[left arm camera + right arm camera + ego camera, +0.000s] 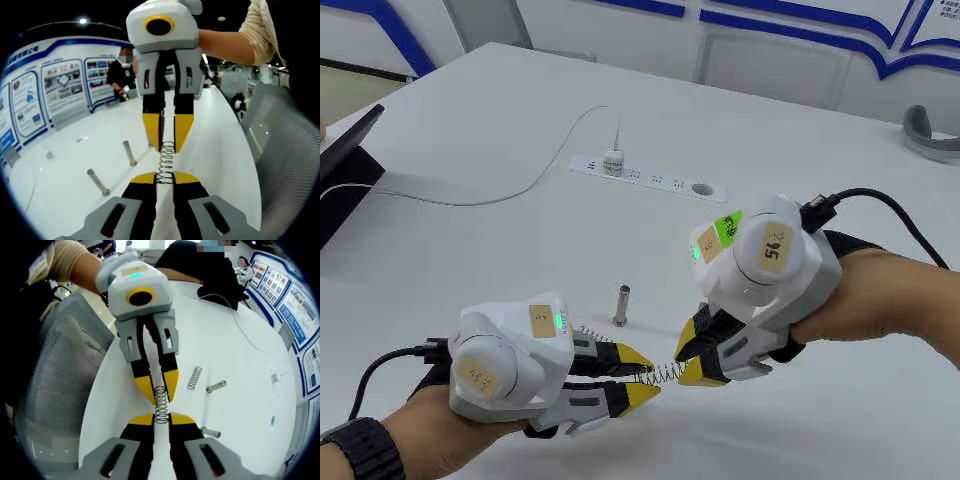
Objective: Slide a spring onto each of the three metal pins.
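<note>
Yellow-tipped jaws of the left gripper [165, 178] are clamped on one end of a spring [166, 159], and the other end is pinched between the jaws of the right gripper [168, 136]. The spring is thus held in the air straight ahead of each tool, tip to tip, clear of the white table [470, 250]. In the right gripper view, a second spring [195, 377] lies flat on the table ahead and to the right of that gripper's tips, just beside a metal pin [216, 386]. A nearer pin [211, 432] stands just right of those same tips. In the left gripper view, the pins are found ahead and to the left of that gripper's jaws, well apart from the held spring. The table edge [100, 390] runs close along the left of the right gripper's jaws, with a mesh chair [55, 365] just past it. Open tabletop is left on the pin side of both tools. A power strip [650, 178] and its cable [520, 185] lie well beyond the grippers in the head view.
</note>
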### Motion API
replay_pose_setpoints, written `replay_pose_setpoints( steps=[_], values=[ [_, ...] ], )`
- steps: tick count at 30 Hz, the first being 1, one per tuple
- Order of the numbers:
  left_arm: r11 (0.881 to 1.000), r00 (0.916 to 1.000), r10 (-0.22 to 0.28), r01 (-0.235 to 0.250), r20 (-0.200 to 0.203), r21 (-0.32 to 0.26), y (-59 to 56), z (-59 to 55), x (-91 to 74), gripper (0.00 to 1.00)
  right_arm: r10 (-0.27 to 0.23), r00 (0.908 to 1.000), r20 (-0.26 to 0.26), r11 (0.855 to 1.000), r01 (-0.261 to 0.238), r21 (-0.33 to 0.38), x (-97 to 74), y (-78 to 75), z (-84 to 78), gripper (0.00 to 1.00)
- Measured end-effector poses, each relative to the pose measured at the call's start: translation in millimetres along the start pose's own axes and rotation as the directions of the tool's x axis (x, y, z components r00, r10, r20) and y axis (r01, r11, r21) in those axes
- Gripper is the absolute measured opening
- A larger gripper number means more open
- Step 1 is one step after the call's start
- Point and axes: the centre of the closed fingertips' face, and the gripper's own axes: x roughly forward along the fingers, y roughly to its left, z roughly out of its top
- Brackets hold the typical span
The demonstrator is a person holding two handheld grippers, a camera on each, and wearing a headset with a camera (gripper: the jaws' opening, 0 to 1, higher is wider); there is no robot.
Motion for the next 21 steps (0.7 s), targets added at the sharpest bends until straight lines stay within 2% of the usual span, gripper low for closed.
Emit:
replay_pose_setpoints(
  steps=[8, 14, 15, 16, 17, 19, 21],
  values=[
    [1.000, 1.0000, 0.003, -0.003, -0.007, 0.003, 0.0, 0.0, -0.5, 0.11, -0.012, 0.9998, 0.015, 1.000, 0.012, -0.024, -6.1, -0.1, 14.8, 0.12],
    [1.000, 1.0000, 0.006, -0.006, 0.006, -0.010, 0.7, 2.4, -0.2, 0.11, -0.028, 0.9990, 0.035, 0.999, 0.029, -0.019, -10.2, -3.4, 28.0, 0.11],
    [1.000, 1.0000, 0.003, -0.002, 0.008, -0.008, 0.0, 3.1, -0.1, 0.11, -0.035, 0.9988, 0.035, 0.999, 0.036, -0.024, -10.7, -4.2, 29.8, 0.08],
    [1.000, 0.9999, -0.003, 0.003, 0.011, -0.007, -1.4, 3.9, 0.2, 0.11, -0.036, 0.9978, 0.056, 0.998, 0.038, -0.043, -9.6, -4.8, 35.3, 0.03],
    [1.000, 0.9999, -0.005, 0.005, 0.012, -0.006, -2.3, 4.2, 0.3, 0.11, -0.042, 0.9984, 0.038, 0.998, 0.044, -0.035, -11.8, -5.8, 33.0, 0.02],
    [1.000, 0.9999, -0.009, 0.009, 0.013, -0.006, -3.9, 4.5, 0.8, 0.11, -0.028, 0.9983, 0.051, 1.000, 0.029, -0.012, -11.7, -6.1, 36.0, 0.02],
    [1.000, 0.9999, -0.010, 0.010, 0.012, -0.007, -4.5, 3.9, 1.3, 0.11, -0.040, 0.9981, 0.047, 0.999, 0.041, -0.017, -11.2, -8.3, 35.0, 0.03]
  ],
)
